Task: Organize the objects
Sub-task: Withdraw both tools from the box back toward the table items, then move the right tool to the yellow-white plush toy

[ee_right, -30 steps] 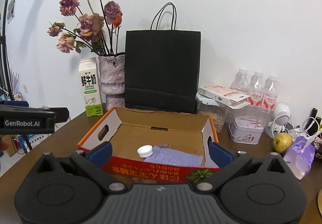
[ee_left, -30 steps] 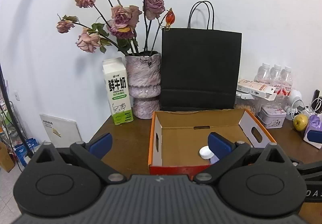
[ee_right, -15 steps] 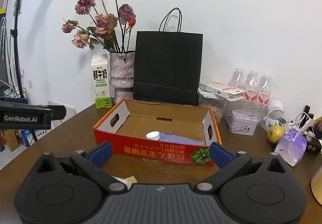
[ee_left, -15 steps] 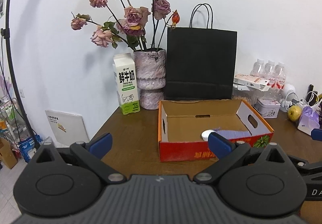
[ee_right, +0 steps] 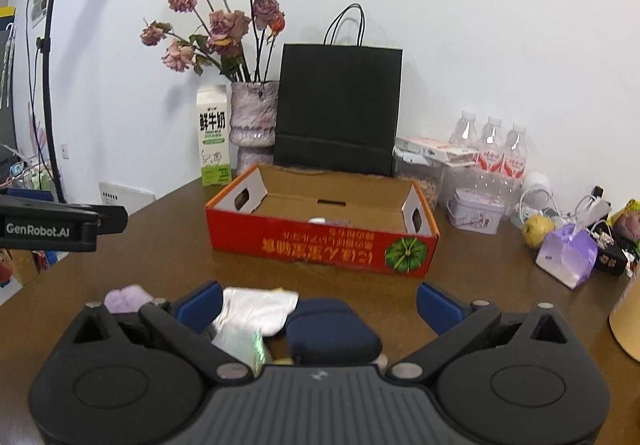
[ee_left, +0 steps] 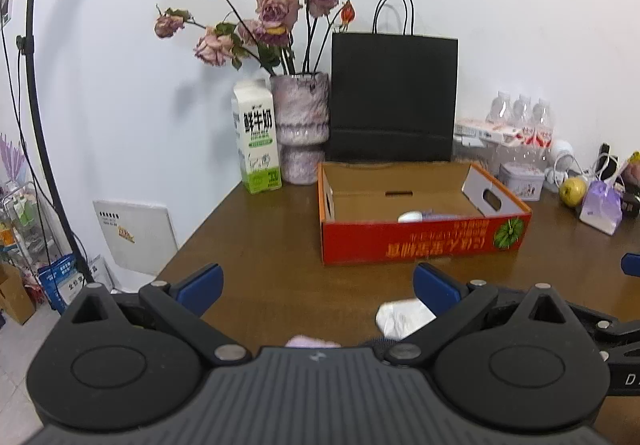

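Both claws wide apart, empty: left claw [ee_left: 318, 285], right claw [ee_right: 318, 303]. Loose items lie on the bench [ee_right: 160, 265] in front of the red box [ee_right: 320, 245], under the right claw: white cloth [ee_right: 260, 309], navy pouch [ee_right: 332, 333], lilac fuzzy bit [ee_right: 126, 297]. All look soft, light, floppy. Pinch the cloth at a bunched fold mid-body; it'll drape.
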Tool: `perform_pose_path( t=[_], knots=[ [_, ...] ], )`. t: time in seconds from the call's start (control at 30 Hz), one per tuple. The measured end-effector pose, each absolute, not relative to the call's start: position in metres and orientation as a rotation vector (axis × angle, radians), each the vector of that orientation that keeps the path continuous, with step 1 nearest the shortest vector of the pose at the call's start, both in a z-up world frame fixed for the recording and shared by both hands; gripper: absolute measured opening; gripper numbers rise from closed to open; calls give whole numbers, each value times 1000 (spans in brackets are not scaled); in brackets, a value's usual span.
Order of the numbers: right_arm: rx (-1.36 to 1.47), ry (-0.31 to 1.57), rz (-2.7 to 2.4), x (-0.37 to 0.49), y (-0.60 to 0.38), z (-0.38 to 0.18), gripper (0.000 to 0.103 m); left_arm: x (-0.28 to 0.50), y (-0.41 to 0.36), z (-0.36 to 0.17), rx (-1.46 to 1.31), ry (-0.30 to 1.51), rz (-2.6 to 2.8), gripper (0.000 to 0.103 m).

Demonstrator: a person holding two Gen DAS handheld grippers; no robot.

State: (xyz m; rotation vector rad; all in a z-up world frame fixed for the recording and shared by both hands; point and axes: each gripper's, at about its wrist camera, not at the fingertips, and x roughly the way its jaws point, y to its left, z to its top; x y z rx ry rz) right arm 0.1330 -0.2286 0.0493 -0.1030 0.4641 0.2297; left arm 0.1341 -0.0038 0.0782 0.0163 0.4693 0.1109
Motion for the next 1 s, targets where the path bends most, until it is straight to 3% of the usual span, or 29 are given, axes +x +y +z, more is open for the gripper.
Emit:
perform_pose_path(
  t=[1.0],
  knots=[
    [-122,522,210,84,-251,-7,103,93,-2,22,20,555,103,103]
  ],
)
